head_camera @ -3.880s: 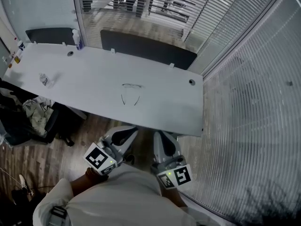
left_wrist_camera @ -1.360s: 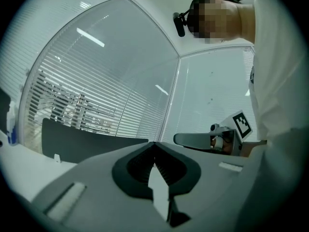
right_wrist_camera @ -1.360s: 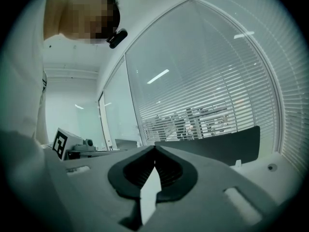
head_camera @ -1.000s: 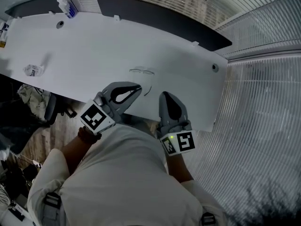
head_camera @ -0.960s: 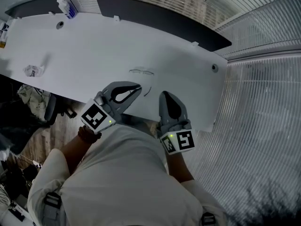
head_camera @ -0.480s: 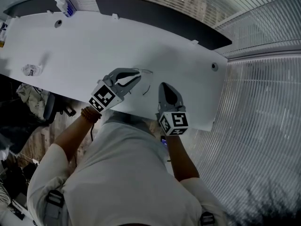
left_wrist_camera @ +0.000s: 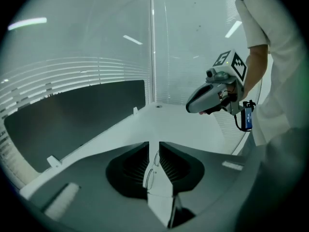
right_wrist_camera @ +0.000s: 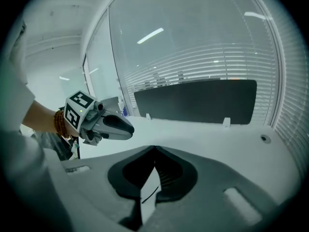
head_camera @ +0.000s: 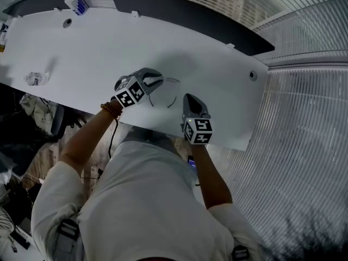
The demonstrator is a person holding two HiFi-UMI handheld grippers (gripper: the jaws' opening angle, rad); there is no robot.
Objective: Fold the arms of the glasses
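Observation:
Thin wire-rimmed glasses [head_camera: 169, 80] lie on the white table [head_camera: 98, 53], arms unfolded and pointing toward me. My left gripper [head_camera: 159, 79] hovers low at their left end; its jaws have just been opening and stand a little apart. The glasses [left_wrist_camera: 151, 173] show through that gap on the table, not pressed by the pads. My right gripper [head_camera: 190, 97] is just right of the glasses' right arm, its fingertips touching. One thin dark arm of the glasses [right_wrist_camera: 150, 194] shows below its jaws [right_wrist_camera: 154, 150]. Each gripper sees the other: right gripper [left_wrist_camera: 189, 108], left gripper [right_wrist_camera: 131, 128].
A crumpled wrapper [head_camera: 34, 79] lies at the table's left and a bottle [head_camera: 73, 1] stands at the far left corner. A dark panel [head_camera: 179, 12] runs along the back edge. Cable holes [head_camera: 253, 75] sit in the tabletop. Blinds and glass walls close the right side.
Both grippers have come down and forward from near my chest to the table beside the glasses. The left one swung in over the glasses' left end and its jaws parted.

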